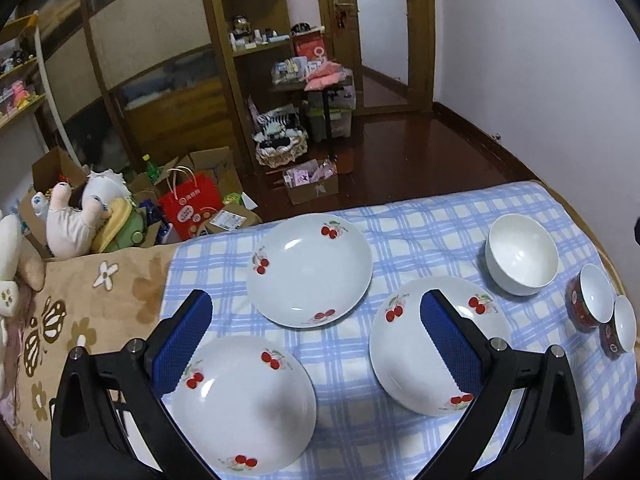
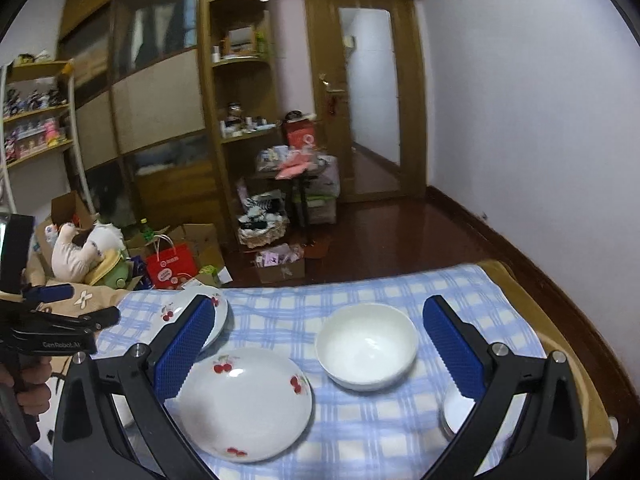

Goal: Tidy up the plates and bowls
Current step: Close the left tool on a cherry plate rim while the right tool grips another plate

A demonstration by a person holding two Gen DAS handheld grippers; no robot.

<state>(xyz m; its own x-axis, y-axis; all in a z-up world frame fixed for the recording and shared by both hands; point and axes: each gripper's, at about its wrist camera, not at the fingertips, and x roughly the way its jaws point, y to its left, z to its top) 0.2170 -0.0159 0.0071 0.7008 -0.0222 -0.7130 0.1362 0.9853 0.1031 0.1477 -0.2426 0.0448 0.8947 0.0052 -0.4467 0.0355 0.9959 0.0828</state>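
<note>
Plates (image 1: 310, 270) & white bowl (image 1: 522, 258): glossy glazed ceramic w/ light glints. Tablecloth (image 1: 420, 220): matt checked cloth. Left gripper (image 1: 316, 340) & right gripper (image 2: 318, 346): matt black plastic, ribbed blue pads (image 1: 182, 344), metal screws. Floor (image 1: 420, 148): shiny dark wood.

Lighting: dim, cool indoor light; brightest on white wall (image 1: 520, 60) and lit doorway (image 2: 370, 92). Glare: small highlights on cherry plates (image 1: 310, 270), white bowl (image 2: 368, 346), glossy floor (image 1: 420, 148). Shadows: soft. Distortion: strong fisheye bowing, black corner vignette. Focus: left wrist view sharp; right wrist view slightly smeared
</note>
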